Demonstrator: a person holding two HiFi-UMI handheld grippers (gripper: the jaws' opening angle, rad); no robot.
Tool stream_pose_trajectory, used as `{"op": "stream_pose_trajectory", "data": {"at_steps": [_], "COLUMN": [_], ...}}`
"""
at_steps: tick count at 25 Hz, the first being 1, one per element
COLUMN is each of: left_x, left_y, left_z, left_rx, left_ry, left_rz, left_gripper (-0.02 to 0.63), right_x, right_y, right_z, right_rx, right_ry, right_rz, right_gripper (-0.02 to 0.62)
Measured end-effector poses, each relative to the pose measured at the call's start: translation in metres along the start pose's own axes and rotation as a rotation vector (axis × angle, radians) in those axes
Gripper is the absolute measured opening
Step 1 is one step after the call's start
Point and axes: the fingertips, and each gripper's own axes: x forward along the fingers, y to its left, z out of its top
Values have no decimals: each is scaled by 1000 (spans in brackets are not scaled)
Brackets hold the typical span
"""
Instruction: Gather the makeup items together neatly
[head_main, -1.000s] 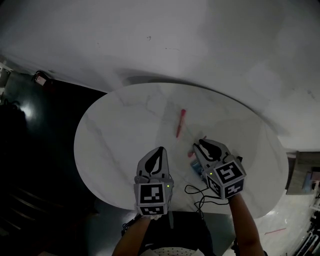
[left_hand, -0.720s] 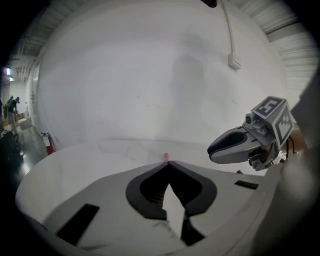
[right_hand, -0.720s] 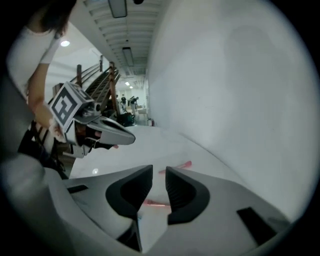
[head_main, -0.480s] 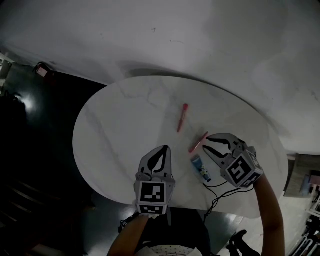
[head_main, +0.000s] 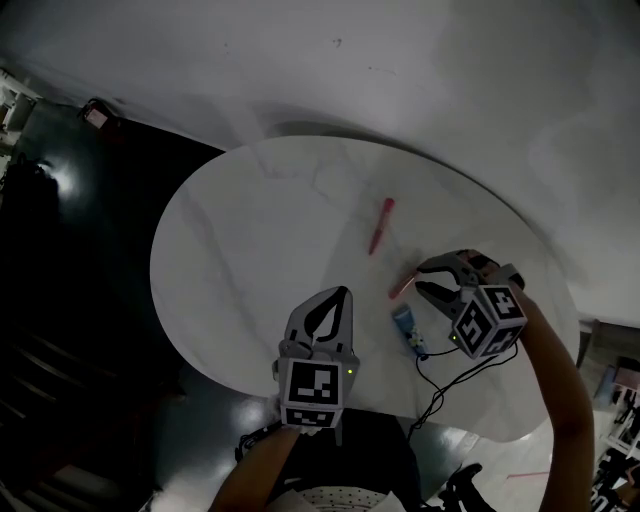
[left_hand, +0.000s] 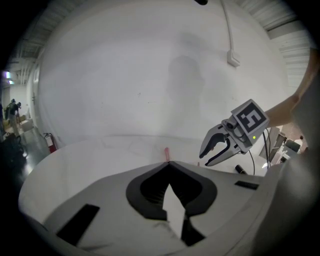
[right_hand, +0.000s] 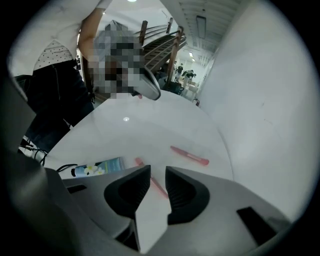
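Three makeup items lie on the white oval table (head_main: 250, 260). A pink pen (head_main: 381, 226) lies toward the back. A second pink pen (head_main: 402, 285) lies just left of my right gripper (head_main: 421, 279), and a blue tube (head_main: 410, 331) lies in front of it. The right gripper points left and its jaws are opening; in the right gripper view (right_hand: 157, 174) the second pen (right_hand: 139, 162) runs on the table under the gap, not pressed by the pads. My left gripper (head_main: 340, 296) hovers near the front edge, shut and empty (left_hand: 168, 163).
A black cable (head_main: 437, 388) loops over the table's front right edge, below the right gripper. Dark floor (head_main: 70, 260) lies to the left and a pale wall (head_main: 400, 80) rises beyond the table. The person's dark clothing (right_hand: 55, 95) stands at the near edge.
My right gripper has drawn away to the right and turned to point left, with its jaws wider apart. The second pink pen and the blue tube, once under it, now show.
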Motion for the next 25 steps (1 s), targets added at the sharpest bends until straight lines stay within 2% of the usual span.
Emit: {"op": "stream_pose_trajectory", "data": {"at_steps": [11, 18, 22, 25], "left_x": [-7, -10, -11, -12], "left_y": [4, 5, 5, 9], "left_z": [-15, -16, -19, -21], "left_rx": [-32, -45, -58, -66], "left_ry": [27, 20, 25, 28], "left_rz": [27, 41, 49, 59], "left_gripper": [41, 41, 41, 41], "right_x": [24, 36, 40, 40], "right_y": [11, 14, 19, 21], "right_z": [-18, -26, -31, -26], "right_rx": [-158, -304, -340, -323], "right_ry": [112, 187, 222, 229], "right_rz": [91, 132, 170, 201], "right_gripper": [121, 120, 121, 119]}}
